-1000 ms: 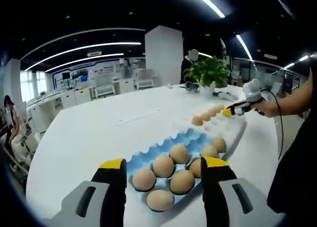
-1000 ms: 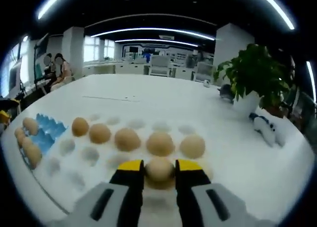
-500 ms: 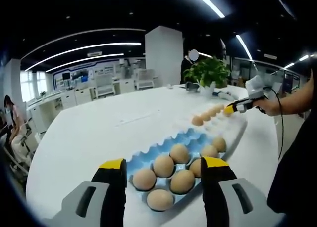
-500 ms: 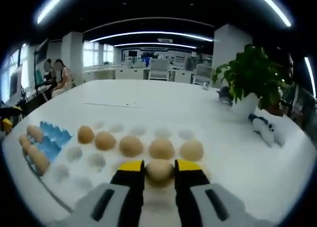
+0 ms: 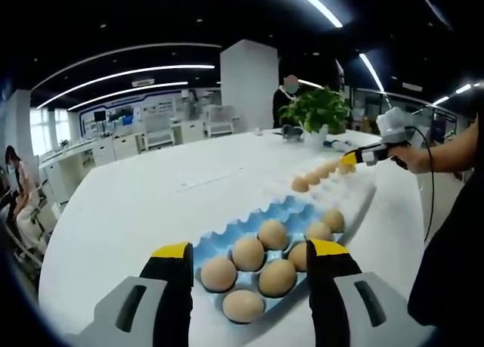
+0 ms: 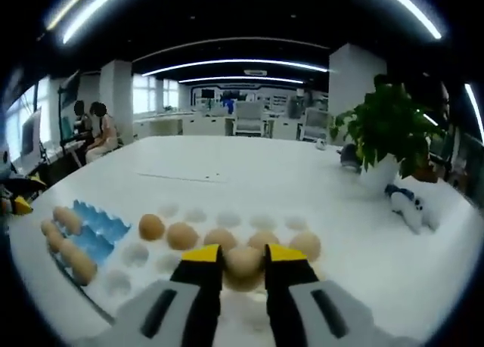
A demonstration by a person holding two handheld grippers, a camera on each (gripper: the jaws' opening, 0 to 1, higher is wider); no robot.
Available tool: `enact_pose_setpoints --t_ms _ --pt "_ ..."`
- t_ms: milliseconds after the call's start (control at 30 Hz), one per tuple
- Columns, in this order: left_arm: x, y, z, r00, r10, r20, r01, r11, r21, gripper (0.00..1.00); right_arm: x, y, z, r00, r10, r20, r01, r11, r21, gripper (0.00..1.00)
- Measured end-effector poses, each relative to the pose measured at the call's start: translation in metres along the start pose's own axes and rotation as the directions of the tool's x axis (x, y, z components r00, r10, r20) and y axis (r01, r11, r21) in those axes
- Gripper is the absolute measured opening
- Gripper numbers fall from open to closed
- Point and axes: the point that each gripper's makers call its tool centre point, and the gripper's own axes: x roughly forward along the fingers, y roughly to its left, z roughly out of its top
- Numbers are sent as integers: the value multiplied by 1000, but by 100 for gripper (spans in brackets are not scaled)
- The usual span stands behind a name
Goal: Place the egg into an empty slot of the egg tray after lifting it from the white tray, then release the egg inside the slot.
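In the left gripper view, the left gripper (image 5: 248, 260) stood with its two yellow-tipped jaws wide apart and nothing between them, poised just above the near end of the blue egg tray (image 5: 227, 236). The egg tray lay on a broad white table (image 5: 144, 203) and carried seven brown eggs (image 5: 277, 277) in its slots, while its slots on the side nearer the table's middle showed bare blue. Beyond the egg tray, touching or just beside its far end, lay the white tray (image 5: 361, 197), bearing a row of eggs. Above the white tray's far end the right gripper (image 5: 349, 161) was held in a person's hand (image 5: 415, 156), lifted off the tray. A potted plant (image 5: 318, 111) stood on the table beyond the white tray.

In the right gripper view, the right gripper (image 6: 243, 258) had its jaws closed against the sides of one brown egg (image 6: 243, 262), held clear above the white tray (image 6: 136, 252). A row of four eggs sat in the white tray just beyond the held egg. The egg tray (image 6: 97, 224) lay at the white tray's left end, with eggs along its near edge. The potted plant (image 6: 384, 131) stood well apart, to the right of the white tray.
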Motion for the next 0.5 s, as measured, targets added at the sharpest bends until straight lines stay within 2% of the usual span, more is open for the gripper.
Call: enact_pose_setpoints --t_ms 100,133,167,200,233,267,300,333,400,433,500 --pt "0 0 0 1000 -1 -1 1 1000 0 60 2 2 -1 1000 8 -2 -8 1000 11 18" --pt "0 0 0 1000 -1 0 1 1000 0 60 2 1 -2 1000 5 -8 -5 1000 11 14" --pt "0 -1 0 1000 -2 3 2 1000 -1 60 1 0 0 1000 2 5 -2 1000 14 0" --pt "0 -1 1 1000 -3 4 3 1000 -1 60 2 3 14 998 25 61 -28 998 52 0" --pt "0 -1 1 1000 -3 4 3 1000 -1 60 5 -5 6 1000 15 5 -15 1000 24 0" --pt "0 0 1 1000 -2 5 2 1000 -2 60 6 9 -2 998 45 -48 -43 998 36 0" --pt "0 0 1 1000 -3 8 3 1000 -6 60 6 5 -1 1000 6 -26 -6 1000 5 0" --pt "0 0 2 1000 -4 11 5 1000 -10 60 7 4 -2 999 25 -20 -25 1000 -7 0" --pt "0 0 4 1000 -2 14 2 1000 -7 60 4 -4 1 1000 3 -5 -3 1000 -1 9" --pt "0 0 4 1000 1 14 -1 1000 -4 60 3 -6 4 1000 7 22 -7 1000 9 18" --pt "0 0 5 1000 1 19 -1 1000 -5 60 -1 -15 -1 1000 -12 10 11 998 60 25"
